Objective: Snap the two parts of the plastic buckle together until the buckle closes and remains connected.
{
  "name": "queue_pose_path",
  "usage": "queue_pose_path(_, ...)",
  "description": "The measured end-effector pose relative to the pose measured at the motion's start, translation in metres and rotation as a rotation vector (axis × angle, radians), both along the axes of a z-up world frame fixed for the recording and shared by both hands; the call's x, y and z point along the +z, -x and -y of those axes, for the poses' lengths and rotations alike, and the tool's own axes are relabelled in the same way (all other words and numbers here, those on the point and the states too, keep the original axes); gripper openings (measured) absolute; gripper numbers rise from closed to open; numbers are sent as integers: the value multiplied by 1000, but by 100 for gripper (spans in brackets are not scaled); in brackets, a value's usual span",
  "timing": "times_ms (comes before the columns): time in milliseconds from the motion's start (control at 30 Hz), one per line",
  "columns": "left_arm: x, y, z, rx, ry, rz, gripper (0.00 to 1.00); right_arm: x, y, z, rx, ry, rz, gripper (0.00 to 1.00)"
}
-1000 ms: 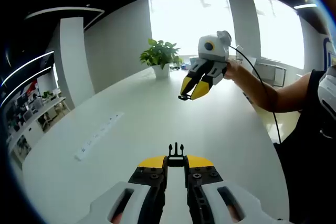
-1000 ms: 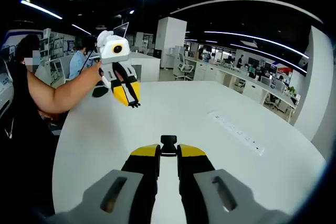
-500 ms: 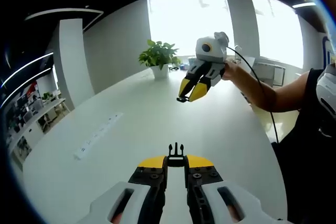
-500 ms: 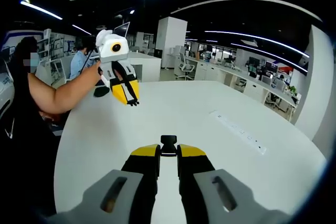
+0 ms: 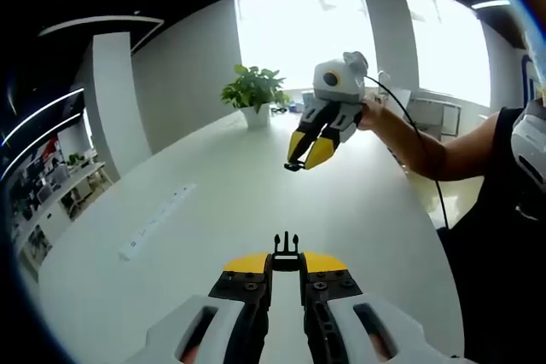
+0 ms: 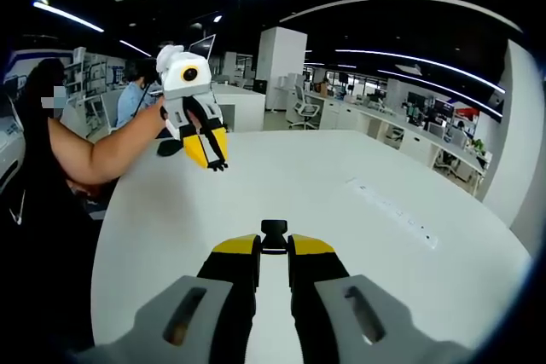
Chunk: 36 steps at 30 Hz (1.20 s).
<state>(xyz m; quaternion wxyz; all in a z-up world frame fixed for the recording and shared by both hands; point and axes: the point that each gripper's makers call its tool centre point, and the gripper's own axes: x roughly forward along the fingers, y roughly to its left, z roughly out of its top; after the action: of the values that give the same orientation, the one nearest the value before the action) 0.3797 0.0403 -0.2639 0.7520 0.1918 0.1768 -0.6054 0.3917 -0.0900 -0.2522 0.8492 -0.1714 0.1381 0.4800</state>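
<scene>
1. In the left gripper view, the left gripper has its jaws nearly closed on the pronged buckle part, held above the white table.
2. In the right gripper view, the right gripper pinches the socket buckle part the same way.
3. The two grippers face each other, well apart.
4. A power strip lies on the table beyond; a potted plant stands at the far end.

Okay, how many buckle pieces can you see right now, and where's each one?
2. The pronged buckle piece is clamped in the left gripper. The socket buckle piece is clamped in the right gripper. Both are above the white table, apart.
</scene>
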Motion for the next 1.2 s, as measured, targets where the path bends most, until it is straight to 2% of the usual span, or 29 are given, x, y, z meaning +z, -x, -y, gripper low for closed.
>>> queue_pose_path(600, -2, 6, -2, -9, -7, -9, 11, -5, 13, 4, -4, -2, -12, 13)
queue_pose_path(1200, -3, 13, -2, -19, -5, -11, 11, -3, 13, 5, -6, -5, -5, 13)
